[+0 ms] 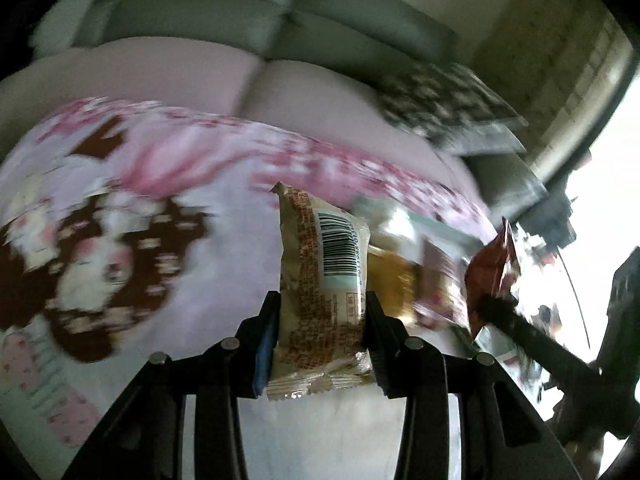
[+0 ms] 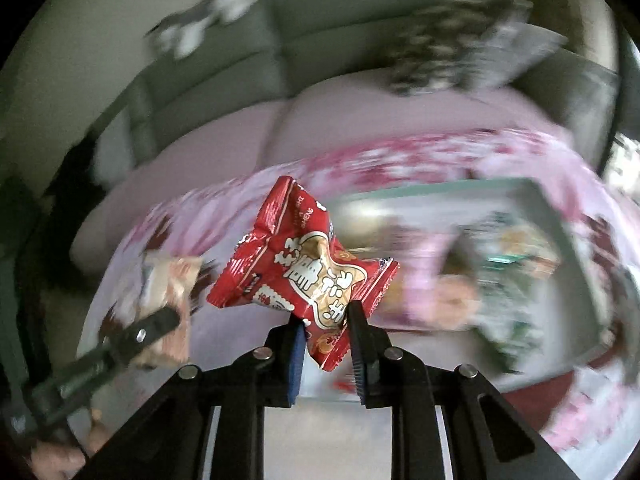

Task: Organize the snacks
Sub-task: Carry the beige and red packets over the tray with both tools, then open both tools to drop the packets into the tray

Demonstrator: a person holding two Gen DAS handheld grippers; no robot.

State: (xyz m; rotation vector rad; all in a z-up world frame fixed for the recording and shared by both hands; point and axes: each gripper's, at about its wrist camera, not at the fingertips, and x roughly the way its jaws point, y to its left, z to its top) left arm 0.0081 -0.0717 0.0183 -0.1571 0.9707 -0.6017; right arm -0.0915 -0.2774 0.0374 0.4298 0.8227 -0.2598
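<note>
In the left wrist view my left gripper [image 1: 323, 302] is shut on a beige snack packet [image 1: 320, 256] with a barcode, held upright above the table. At the right of that view my right gripper [image 1: 491, 307] pinches a red packet [image 1: 490, 272]. The right wrist view shows my right gripper [image 2: 326, 316] shut on the lower part of the red snack packet [image 2: 296, 264], which is lifted off the table. At the left there, my left gripper [image 2: 160, 324] carries the beige packet [image 2: 168, 292]. Both views are blurred by motion.
A teal tray [image 2: 440, 190] with several snack packets lies on the pink floral tablecloth [image 2: 400, 152] to the right. Behind the table stands a grey sofa [image 1: 192, 16] with a pink cover and a patterned cushion [image 1: 440, 96]. A hand [image 2: 52, 456] shows at bottom left.
</note>
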